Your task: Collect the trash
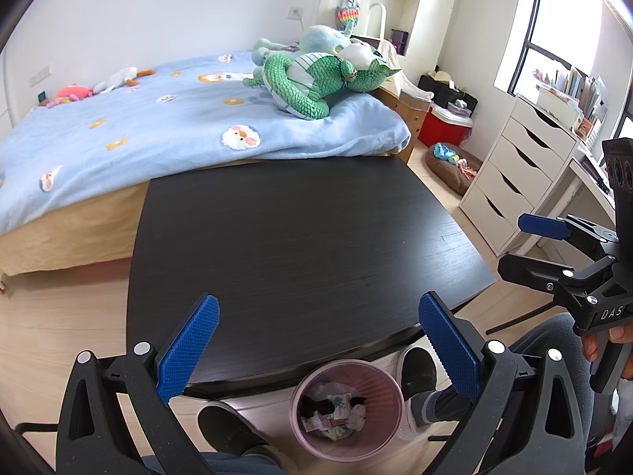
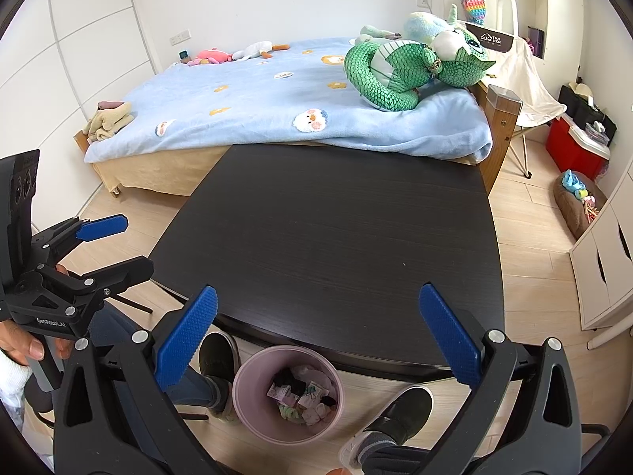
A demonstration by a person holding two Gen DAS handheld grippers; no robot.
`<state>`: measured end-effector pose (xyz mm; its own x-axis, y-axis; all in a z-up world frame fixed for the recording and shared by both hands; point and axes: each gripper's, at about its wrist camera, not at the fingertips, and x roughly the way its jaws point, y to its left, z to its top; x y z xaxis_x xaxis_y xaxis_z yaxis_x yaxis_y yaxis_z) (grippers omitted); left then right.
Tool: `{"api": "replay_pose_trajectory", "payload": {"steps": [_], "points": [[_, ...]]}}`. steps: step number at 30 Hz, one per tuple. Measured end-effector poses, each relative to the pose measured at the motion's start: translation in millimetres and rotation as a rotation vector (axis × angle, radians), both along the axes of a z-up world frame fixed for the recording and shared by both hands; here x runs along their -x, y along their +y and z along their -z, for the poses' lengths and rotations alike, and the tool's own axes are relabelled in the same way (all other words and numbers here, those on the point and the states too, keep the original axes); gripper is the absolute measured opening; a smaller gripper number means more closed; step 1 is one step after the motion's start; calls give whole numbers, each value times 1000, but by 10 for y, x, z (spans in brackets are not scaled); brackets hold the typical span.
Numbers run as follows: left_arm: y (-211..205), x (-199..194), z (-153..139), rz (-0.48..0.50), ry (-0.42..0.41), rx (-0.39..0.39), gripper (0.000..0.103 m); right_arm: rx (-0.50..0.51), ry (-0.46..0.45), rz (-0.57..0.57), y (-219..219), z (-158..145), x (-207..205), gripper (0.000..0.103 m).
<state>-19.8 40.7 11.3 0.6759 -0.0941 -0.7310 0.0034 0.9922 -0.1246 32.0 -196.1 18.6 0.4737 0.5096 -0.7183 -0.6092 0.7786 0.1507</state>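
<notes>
A pink waste bin (image 1: 379, 386) stands on the floor under the near edge of the black table (image 1: 296, 237), between the person's feet. It holds several scraps of paper, wrappers and dark bits (image 1: 336, 411). It also shows in the right wrist view (image 2: 253, 380) with its trash (image 2: 304, 396). My left gripper (image 1: 318, 340) is open and empty, held above the table's near edge and the bin. My right gripper (image 2: 316, 332) is open and empty too, at the same edge. Each gripper shows in the other's view, at the side.
A bed with a blue blanket (image 1: 158, 126) and a green plush dragon (image 1: 316, 79) lies beyond the table. A white drawer unit (image 1: 514, 170) stands at the right. A red box (image 2: 573, 150) and a brown pet bed (image 2: 573, 206) are on the floor.
</notes>
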Motion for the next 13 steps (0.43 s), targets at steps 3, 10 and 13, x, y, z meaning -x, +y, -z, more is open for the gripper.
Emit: {"api": "replay_pose_trajectory", "payload": {"steps": [3,10,13], "points": [[-18,-1,-10,1,-2,-6,97,1,0,0,0,0,0,100],[-6,-13,8,-2,15,-23,97,1,0,0,1,-2,2,100],[-2,-12,10,-4,14,-25,97,2,0,0,-10,7,3,100]]}}
